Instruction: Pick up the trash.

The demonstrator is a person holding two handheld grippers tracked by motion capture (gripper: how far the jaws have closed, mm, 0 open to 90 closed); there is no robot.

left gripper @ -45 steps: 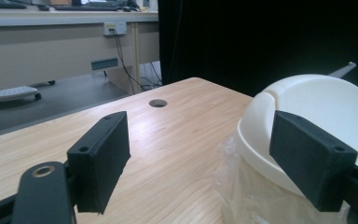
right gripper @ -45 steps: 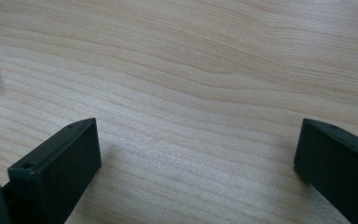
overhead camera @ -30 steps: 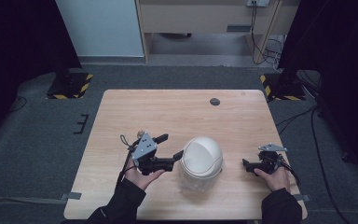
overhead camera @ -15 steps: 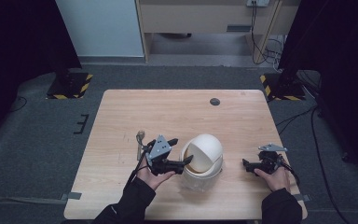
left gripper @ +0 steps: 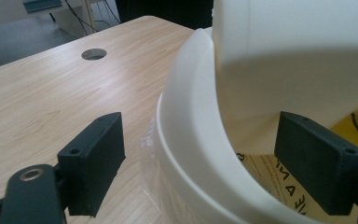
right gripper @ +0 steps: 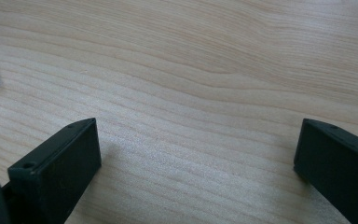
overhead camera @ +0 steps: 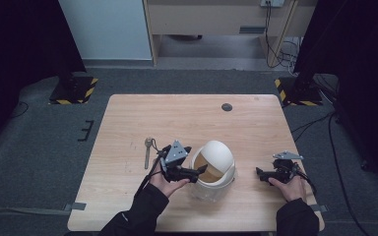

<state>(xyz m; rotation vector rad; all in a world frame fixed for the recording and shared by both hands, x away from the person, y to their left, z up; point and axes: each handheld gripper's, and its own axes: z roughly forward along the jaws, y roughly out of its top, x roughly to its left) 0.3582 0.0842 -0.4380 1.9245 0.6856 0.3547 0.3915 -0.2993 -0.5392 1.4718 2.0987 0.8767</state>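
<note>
A small white bin with a domed swing lid stands on the wooden table, near the front middle. The lid is tipped inward, showing a tan inside. My left gripper reaches into the bin's opening from the left. In the left gripper view that gripper is open and straddles the white rim, one jaw outside and one inside under the lid. Yellow printed paper lies inside. My right gripper rests open on the table to the bin's right; its own view has bare wood between the jaws.
A metal spoon lies on the table just left of my left hand. A round dark cable hole sits near the table's far edge. Black stands with hazard-striped bases flank the table on the floor.
My left gripper moved right to the bin and pushed the swing lid inward, uncovering the spoon behind it. The right gripper stayed still.
</note>
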